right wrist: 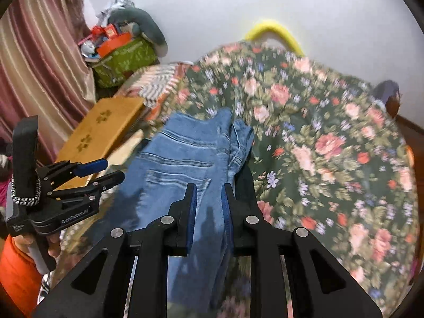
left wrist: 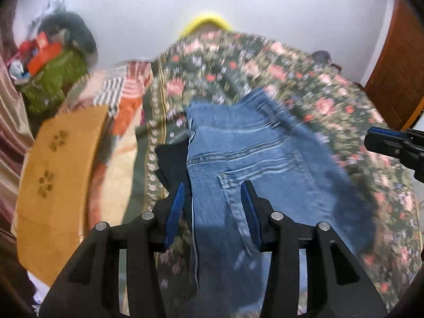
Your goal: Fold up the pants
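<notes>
Across the centre of both wrist views lie blue jeans (left wrist: 254, 159), waistband end toward the top of frame, on a floral bedspread (left wrist: 344, 100). A dark garment (left wrist: 172, 164) peeks out along the jeans' left edge in the left view.

Left gripper (left wrist: 213, 196), bottom centre of its view: jaws partly open, w/ the jeans' left edge & back pocket showing between the fingers; pads don't seem to press on cloth, nothing held. Right gripper (right wrist: 209, 198), bottom centre of its view: jaws narrow but w/ a visible gap, denim behind it; no grip evident.

Judgement: step in hand looks like reaching for the jeans to begin a fold. To do it well: pinch denim only, not the dark garment or bedspread; take matching points on each side so the fold lands square.
</notes>
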